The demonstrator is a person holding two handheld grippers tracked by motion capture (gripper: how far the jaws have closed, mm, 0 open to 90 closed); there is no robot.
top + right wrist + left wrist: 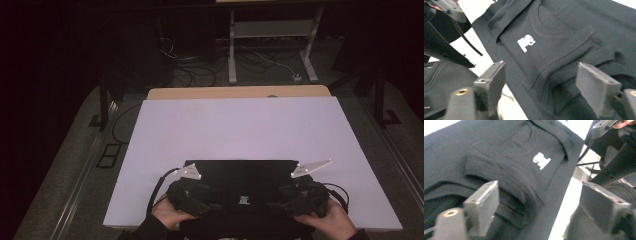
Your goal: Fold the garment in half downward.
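The folded black shirt lies at the bottom centre of the high view, on the near edge of the white bench, its long axis running left to right across the frame. A small white print sits near the middle of its front fold.

I have one tool at each end of it: the left tool at the lower left of the shirt, the right tool at the lower right, so neither hand is clearly the nearer.

In the left gripper view the folded hem bulges up between my jaws, which stand wide, and I see no pad pressing the cloth. In the right gripper view the jaws also stand wide, with a thick fold between them and nothing pinched. I judge that any next grasp means closing across the short edges.
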